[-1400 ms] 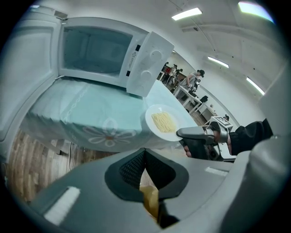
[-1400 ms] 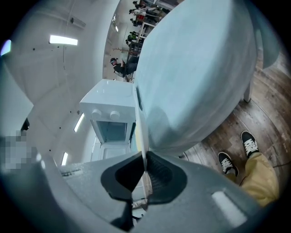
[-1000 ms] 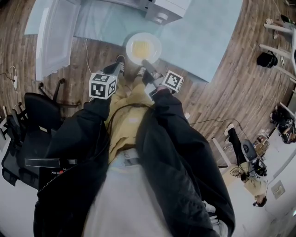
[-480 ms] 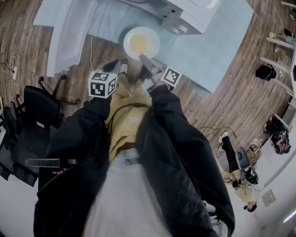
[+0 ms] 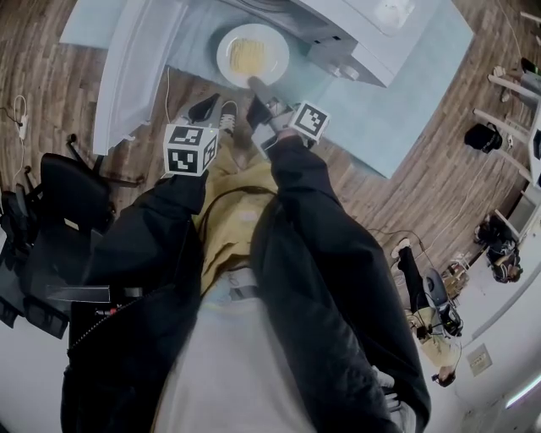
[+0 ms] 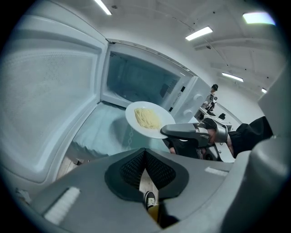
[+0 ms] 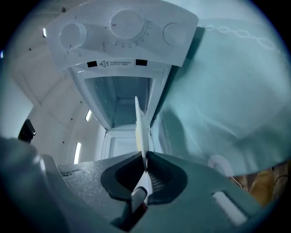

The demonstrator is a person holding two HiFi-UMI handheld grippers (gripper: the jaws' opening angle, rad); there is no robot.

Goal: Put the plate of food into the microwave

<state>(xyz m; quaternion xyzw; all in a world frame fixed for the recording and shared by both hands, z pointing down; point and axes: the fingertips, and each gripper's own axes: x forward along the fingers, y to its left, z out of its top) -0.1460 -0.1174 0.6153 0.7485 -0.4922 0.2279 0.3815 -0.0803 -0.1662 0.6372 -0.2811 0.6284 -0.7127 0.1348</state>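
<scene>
Wood floor [image 5: 423, 178] surrounds the blue surface [image 5: 406, 84] bearing the open microwave [image 5: 355, 25], the right hand-held gripper [image 5: 255, 86] pinching the plate [image 5: 226, 55] by its rim, the left hand-held gripper [image 5: 204, 109] closed and empty.

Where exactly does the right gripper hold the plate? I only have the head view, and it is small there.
Observer: In its own view, the right gripper has its jaws shut on the rim of the plate, seen edge-on.
Operator: Is the microwave open?
Observer: Yes. The left gripper view shows the door swung wide to the left and the cavity of the microwave exposed behind the plate.
Operator: And the left gripper?
Observer: The left gripper has its jaws together, with nothing between them.
</scene>
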